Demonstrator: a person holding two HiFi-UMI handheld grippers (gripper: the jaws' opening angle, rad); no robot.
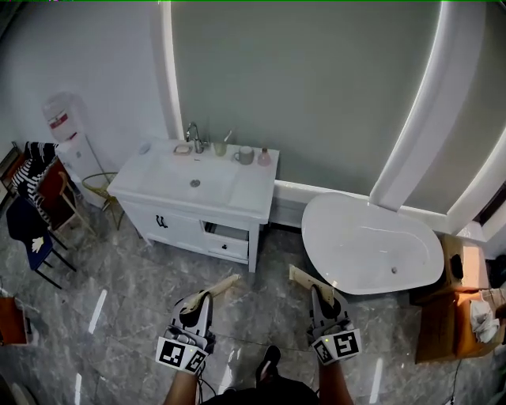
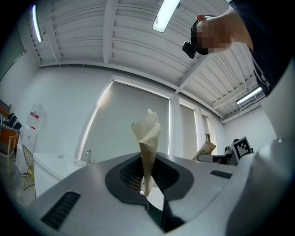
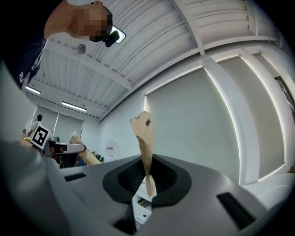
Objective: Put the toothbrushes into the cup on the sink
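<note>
Staged bathroom set inside a bigger hall. White vanity sink (image 1: 237, 190) with tap (image 1: 194, 136) at 11 o'clock, freestanding bathtub (image 1: 371, 245) at 2, marble-look floor (image 1: 126, 293). Water dispenser (image 1: 67, 138) and chairs (image 1: 35, 210) at 9, cardboard boxes (image 1: 447, 304) at 4, ribbed ceiling (image 2: 83, 32) with strip lights (image 2: 166, 14).

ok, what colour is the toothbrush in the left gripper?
The toothbrush is pale tan and looks paper-wrapped. It shows best in the left gripper view.

Grey marble floor (image 1: 126, 316), white bathtub (image 1: 371, 245), grey wall (image 1: 308, 87), water dispenser (image 1: 67, 142)
</note>
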